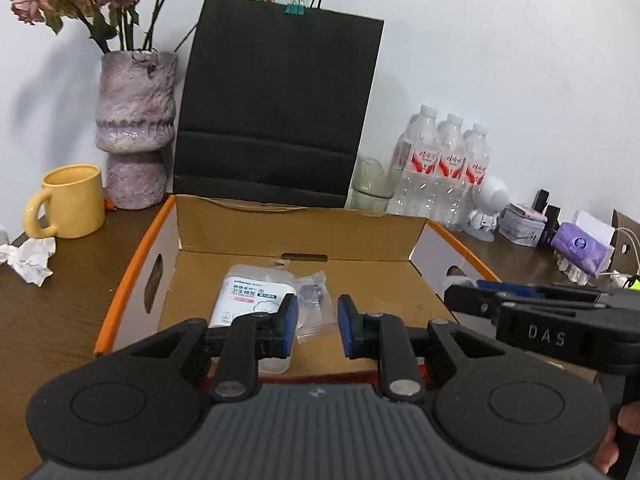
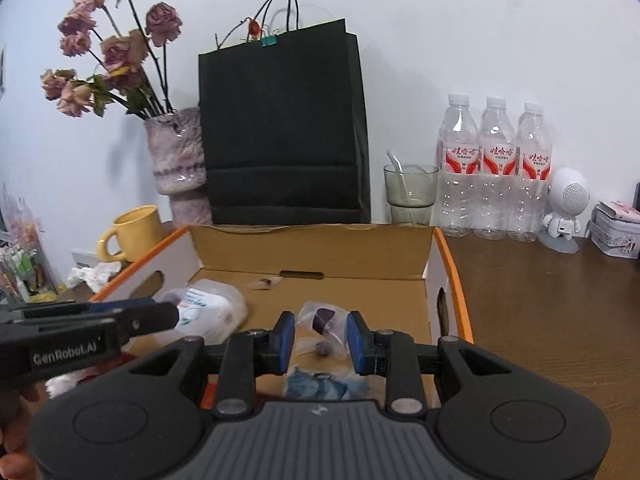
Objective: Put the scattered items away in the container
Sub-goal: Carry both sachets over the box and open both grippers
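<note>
Both grippers — left gripper (image 1: 317, 326), right gripper (image 2: 320, 342) — spread, empty over box (image 2: 452, 264); descending could crush small bag (image 2: 324, 322) — or collide.

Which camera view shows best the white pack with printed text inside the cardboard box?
The left wrist view: the white pack lies flat in the cardboard box with its printed label mostly readable. In the right wrist view the pack is partly hidden behind the left tool and looks blurred.

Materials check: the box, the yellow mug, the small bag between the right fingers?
Box: corrugated cardboard, matte brown inside, with folded flaps. Yellow mug: likely glazed ceramic, with a soft sheen and thick wall. Small bag: thin clear plastic film, wrinkled and see-through.
</note>
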Tool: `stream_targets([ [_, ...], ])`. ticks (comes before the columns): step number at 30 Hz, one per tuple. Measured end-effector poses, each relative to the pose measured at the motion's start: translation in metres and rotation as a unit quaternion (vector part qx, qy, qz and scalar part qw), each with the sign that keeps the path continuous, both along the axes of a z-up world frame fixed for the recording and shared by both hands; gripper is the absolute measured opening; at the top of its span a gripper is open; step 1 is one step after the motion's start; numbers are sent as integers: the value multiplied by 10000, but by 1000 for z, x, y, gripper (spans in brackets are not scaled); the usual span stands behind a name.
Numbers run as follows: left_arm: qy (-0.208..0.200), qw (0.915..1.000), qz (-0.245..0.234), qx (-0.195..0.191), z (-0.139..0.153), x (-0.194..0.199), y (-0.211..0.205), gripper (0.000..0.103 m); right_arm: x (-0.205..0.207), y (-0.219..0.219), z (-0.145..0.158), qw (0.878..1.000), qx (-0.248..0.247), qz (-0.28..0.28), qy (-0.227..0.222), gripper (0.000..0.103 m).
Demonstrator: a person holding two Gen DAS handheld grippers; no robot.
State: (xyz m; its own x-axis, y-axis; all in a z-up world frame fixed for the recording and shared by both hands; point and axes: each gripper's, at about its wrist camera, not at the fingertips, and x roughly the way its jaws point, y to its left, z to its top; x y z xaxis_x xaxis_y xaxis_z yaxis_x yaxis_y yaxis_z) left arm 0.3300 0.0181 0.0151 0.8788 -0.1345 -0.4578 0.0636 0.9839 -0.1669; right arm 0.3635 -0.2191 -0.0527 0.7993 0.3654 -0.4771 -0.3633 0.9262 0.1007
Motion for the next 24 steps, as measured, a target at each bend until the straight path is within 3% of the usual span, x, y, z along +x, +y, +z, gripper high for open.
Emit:
stream_targets([
  [3, 61, 10000, -41, -26, -3, 7, 3, 35, 8, 1, -3, 10000, -16, -70, 33, 38],
  [5, 130, 9998, -65, -124, -4, 10, 5, 84, 12, 3, -6, 9998, -90, -48, 147, 84],
  [7, 64, 9997, 214, -68, 0, 9, 7, 103, 16, 2, -9, 9993, -208, -233, 215, 92],
  [12, -31, 9983, 499, 300, 5, 5, 6, 103, 17, -3, -6, 9992, -23, -133, 382, 94],
  [24, 78, 9984, 479, 297, 3, 7, 4, 103, 16, -2, -4, 9990, -97, -249, 362, 97],
])
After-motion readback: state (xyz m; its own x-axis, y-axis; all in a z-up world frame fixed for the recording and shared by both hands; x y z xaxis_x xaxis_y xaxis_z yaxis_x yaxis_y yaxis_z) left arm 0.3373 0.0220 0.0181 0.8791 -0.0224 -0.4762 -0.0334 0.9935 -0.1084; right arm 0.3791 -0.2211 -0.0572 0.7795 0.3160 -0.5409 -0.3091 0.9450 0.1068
